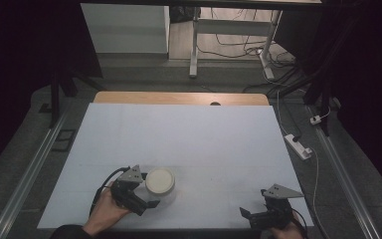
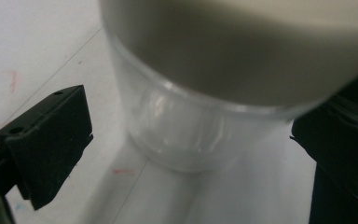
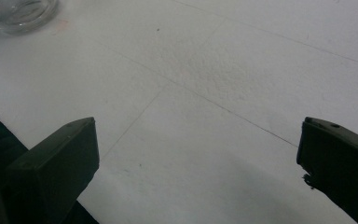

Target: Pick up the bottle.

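- Clear jar point(image 1: 160, 183) with cream lid point(image 2: 261, 42) stands upright on the white table sheet point(image 1: 189, 144), near the front edge, left of centre.
- Left gripper point(image 1: 146, 195) sits at the jar; in the left gripper view its 2 jaws stand wide apart, 1 each side of the jar body, with a visible gap on the left side. Right-side contact: cannot tell. Nothing held yet.
- Right gripper point(image 1: 247, 213) rests near the front right corner, well apart from the jar; jaws spread wide over bare sheet, holding nothing.
- Risk, my judgement: the glass-like wall looks smooth and curved, so a grip low or off-centre could let the jar slip or twist out.
- Risk: closing with 1 jaw touching first could shove the jar sideways or tip it, since the lid end looks wider than the body.
- Risk: the jar is near the front edge, so a push toward the person could send it off.
- Materials: jar transparent, round, glossy; lid matte, cream, disc-shaped; sheet white, slightly grainy, with faint lines and small red marks; jaws black, blocky, hard-edged.
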Demonstrator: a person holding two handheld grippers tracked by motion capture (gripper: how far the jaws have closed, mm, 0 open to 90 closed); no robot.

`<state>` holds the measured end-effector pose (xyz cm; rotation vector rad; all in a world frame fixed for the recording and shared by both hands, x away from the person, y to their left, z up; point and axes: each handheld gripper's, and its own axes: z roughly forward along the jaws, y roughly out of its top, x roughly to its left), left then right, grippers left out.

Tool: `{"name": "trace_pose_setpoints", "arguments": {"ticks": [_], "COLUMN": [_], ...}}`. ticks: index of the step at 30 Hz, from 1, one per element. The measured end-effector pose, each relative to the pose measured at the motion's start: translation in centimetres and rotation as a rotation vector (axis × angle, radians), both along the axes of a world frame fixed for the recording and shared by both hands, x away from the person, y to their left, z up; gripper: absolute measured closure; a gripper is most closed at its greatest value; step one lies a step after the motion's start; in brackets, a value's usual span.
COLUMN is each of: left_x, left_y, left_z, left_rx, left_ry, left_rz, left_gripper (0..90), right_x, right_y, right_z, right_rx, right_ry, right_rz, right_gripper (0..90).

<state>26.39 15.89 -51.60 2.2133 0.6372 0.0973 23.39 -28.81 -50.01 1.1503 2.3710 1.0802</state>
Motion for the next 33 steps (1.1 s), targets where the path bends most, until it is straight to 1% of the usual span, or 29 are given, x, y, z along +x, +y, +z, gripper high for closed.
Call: {"name": "trace_pose_setpoints", "arguments": {"ticks": [5, 12, 16, 19, 23, 33], "left_x": [0.3, 0.9, 1.1, 1.1, 1.0, 0.8], "left_y": [-0.8, -1.7, -2.2, -2.4, -2.6, -2.6], "left_z": [0.2, 0.2, 0.2, 0.3, 0.4, 0.6], "left_rx": [-0.011, -0.024, -0.009, -0.002, 0.001, 0.023], "left_ry": [-0.012, -0.01, -0.023, -0.042, -0.058, -0.084], "left_rz": [-0.016, -0.031, -0.041, -0.048, -0.06, -0.067], "left_gripper": [0.0, 0.0, 0.0, 1.0, 5.0, 6.7], "right_x": [0.0, 0.0, 0.0, 0.0, 0.0, -0.1], "right_y": [0.0, 0.0, 0.0, 0.0, 0.0, 0.0], "right_z": [0.0, 0.0, 0.0, 0.0, 0.0, 0.0], "right_rx": [0.002, 0.0, -0.001, 0.0, 0.0, -0.002], "right_ry": [0.0, 0.002, 0.001, 0.001, 0.0, -0.003], "right_rz": [0.0, 0.004, 0.005, 0.006, 0.007, 0.009], "right_gripper": [0.0, 0.0, 0.0, 0.0, 0.0, 0.0]}}
